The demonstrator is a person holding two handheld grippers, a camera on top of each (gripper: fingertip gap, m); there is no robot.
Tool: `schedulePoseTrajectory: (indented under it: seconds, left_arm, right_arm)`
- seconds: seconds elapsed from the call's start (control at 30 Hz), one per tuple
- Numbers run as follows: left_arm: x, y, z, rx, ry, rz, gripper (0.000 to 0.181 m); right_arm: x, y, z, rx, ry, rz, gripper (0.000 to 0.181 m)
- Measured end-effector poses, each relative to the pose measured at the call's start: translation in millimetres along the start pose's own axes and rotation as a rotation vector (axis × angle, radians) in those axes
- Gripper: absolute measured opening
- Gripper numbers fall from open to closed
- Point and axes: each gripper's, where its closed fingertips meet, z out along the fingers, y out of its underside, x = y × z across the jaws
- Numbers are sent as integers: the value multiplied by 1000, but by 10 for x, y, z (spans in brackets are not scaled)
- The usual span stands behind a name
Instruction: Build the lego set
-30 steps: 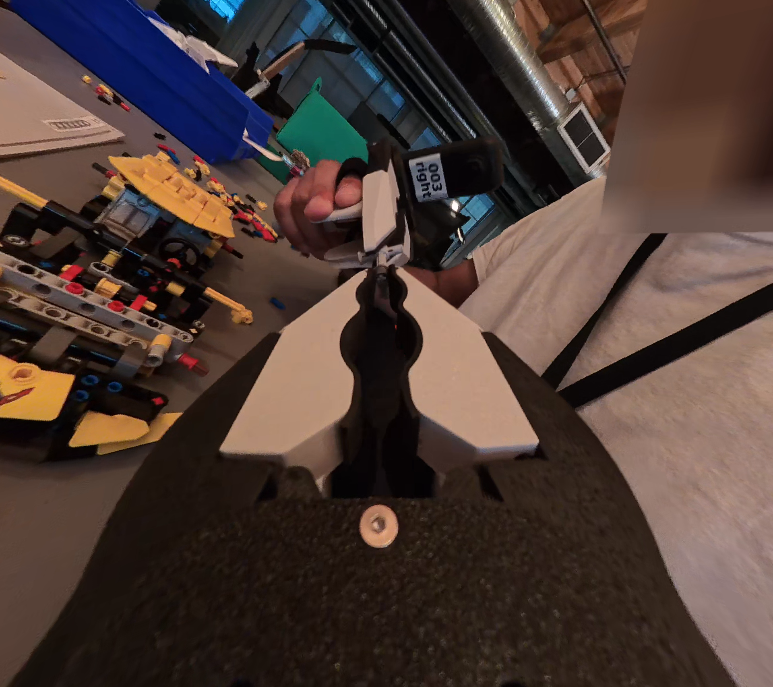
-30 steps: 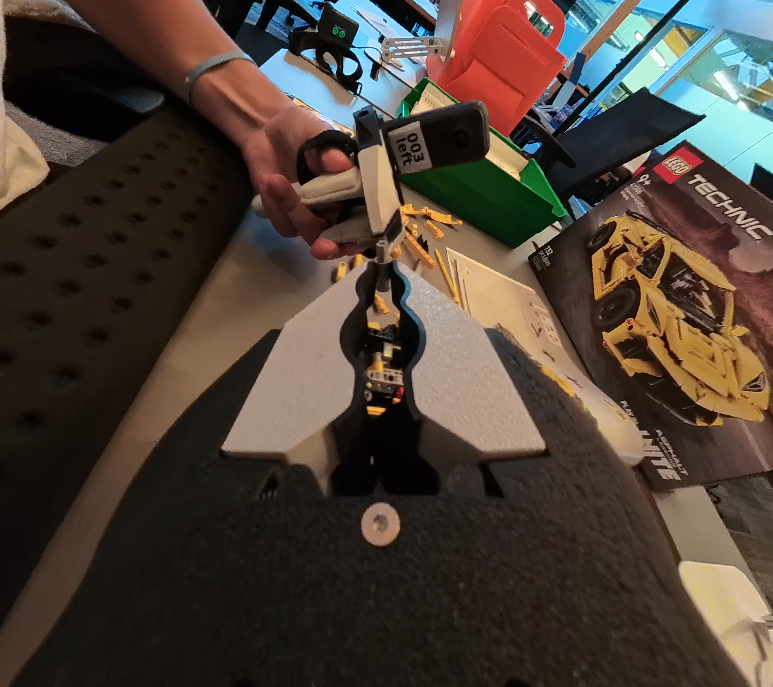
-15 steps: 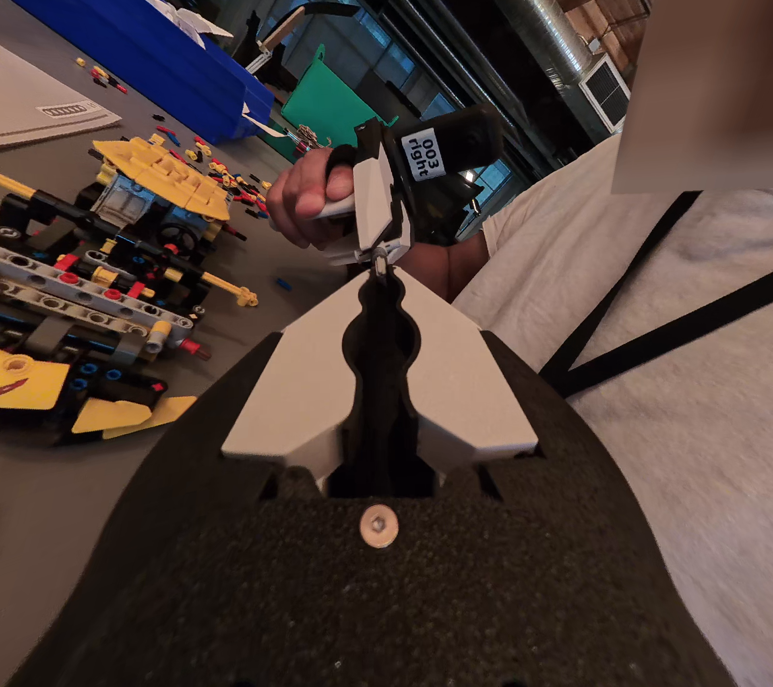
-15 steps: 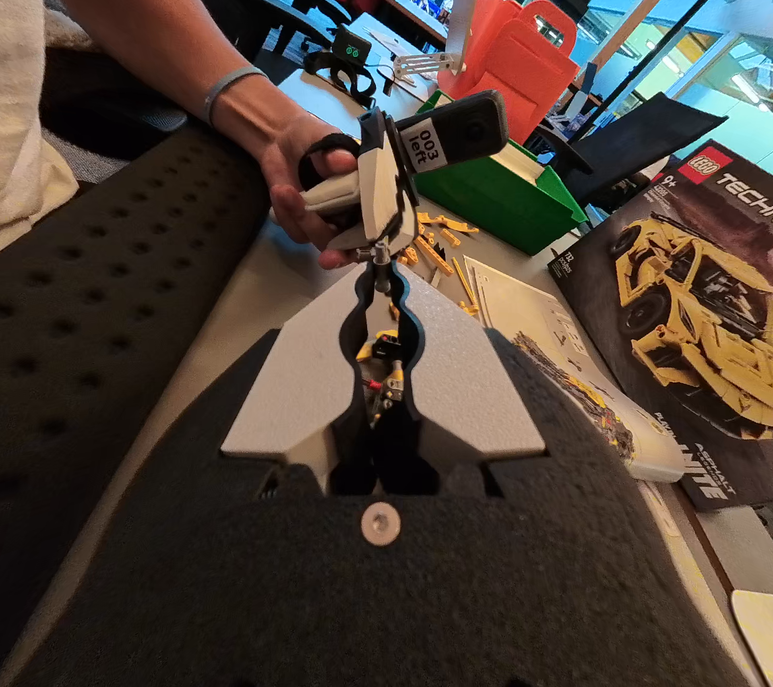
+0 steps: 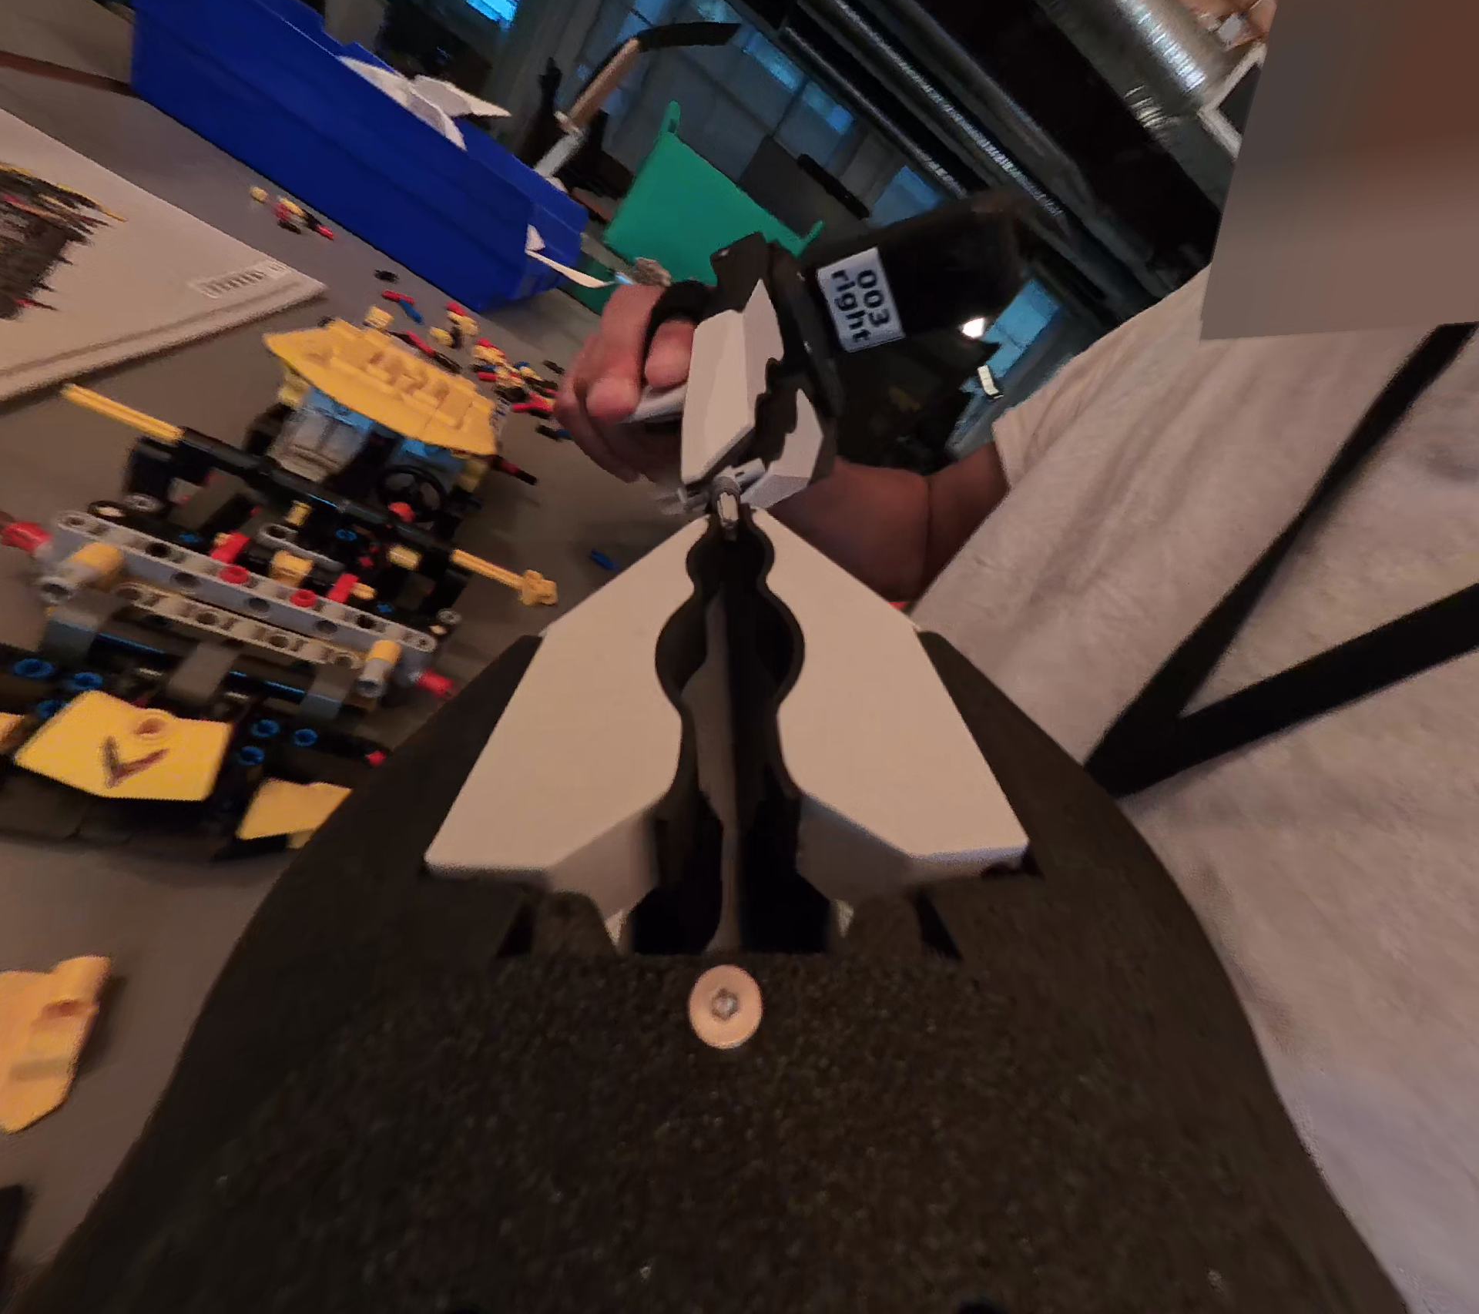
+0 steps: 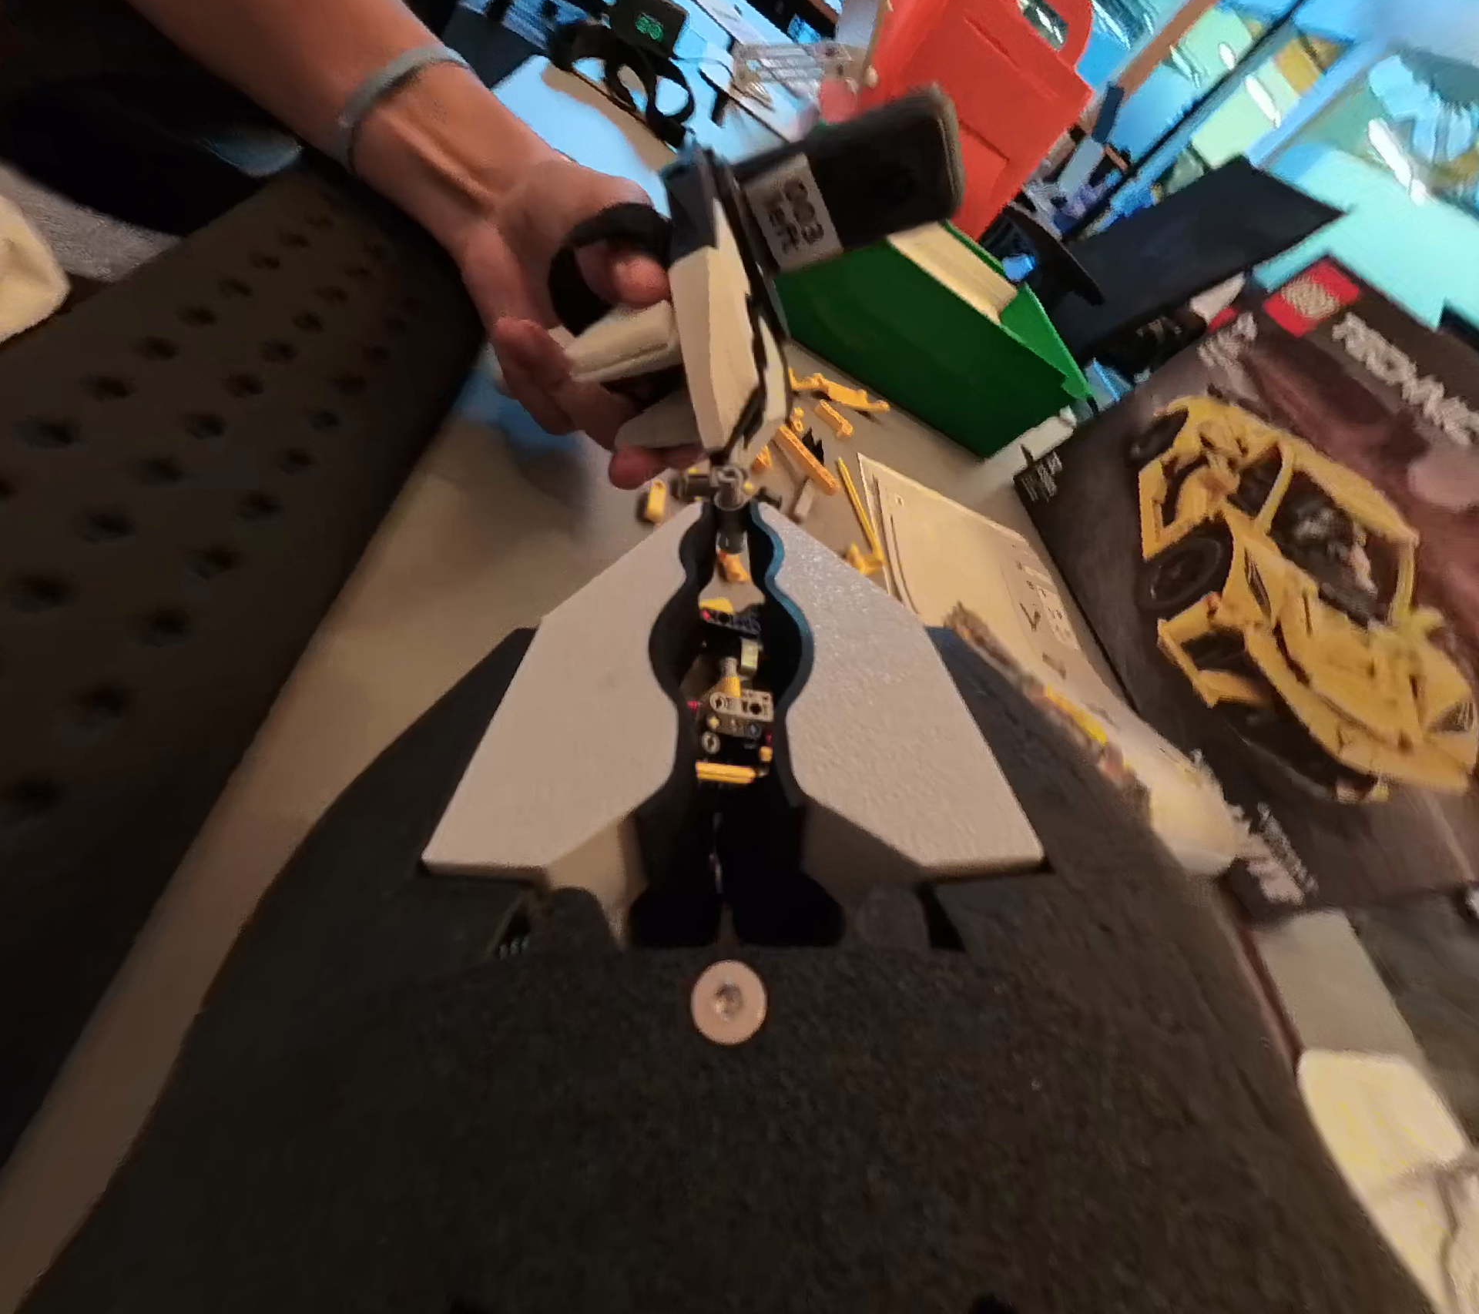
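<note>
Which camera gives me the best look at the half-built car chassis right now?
The left wrist view. The half-built car chassis lies open on the table there, beams and yellow panels visible. The right wrist view shows only a narrow slice of it through the gap between the right gripper's fingers.

My left gripper has matt white plastic fingers on a rough, grainy black body (one shiny metal screw); the boxed set's carton is glossy card.
</note>
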Motion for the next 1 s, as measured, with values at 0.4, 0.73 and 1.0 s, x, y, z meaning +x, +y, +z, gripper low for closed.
schedulePoseTrajectory:
  seconds: [0.4, 0.73, 1.0]
  left_arm:
    - [-369, -94, -175, -208, -712, 825, 3]
    - [-242, -68, -74, -226, -704, 941, 4]
    - [-237, -61, -66, -228, -714, 961, 3]
  right_arm:
    - [270, 169, 113, 44, 236, 1126, 34]
    - [231, 103, 139, 11, 287, 1041, 16]
    - [232, 87, 126, 0, 268, 1042, 14]
